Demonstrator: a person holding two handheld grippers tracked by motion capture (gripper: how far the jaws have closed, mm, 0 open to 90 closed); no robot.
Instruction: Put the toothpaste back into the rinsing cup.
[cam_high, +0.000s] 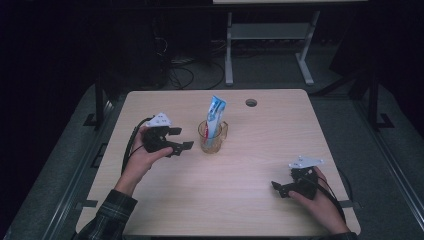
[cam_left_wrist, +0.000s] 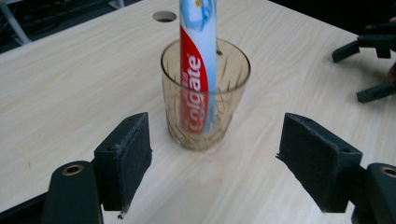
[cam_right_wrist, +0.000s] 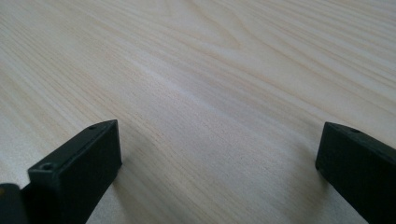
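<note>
A clear ribbed glass cup stands near the table's middle. A red, white and blue Colgate toothpaste tube stands upright inside it, leaning slightly. My left gripper is just left of the cup, pointing at it, open with nothing between its pads and a short gap to the glass. My right gripper rests low over bare tabletop at the front right, open and holding nothing.
The light wooden table has a round cable hole near its far edge. Beyond the table stand a metal desk frame and loose cables on the dark floor. My right gripper's jaws appear far off in the left gripper view.
</note>
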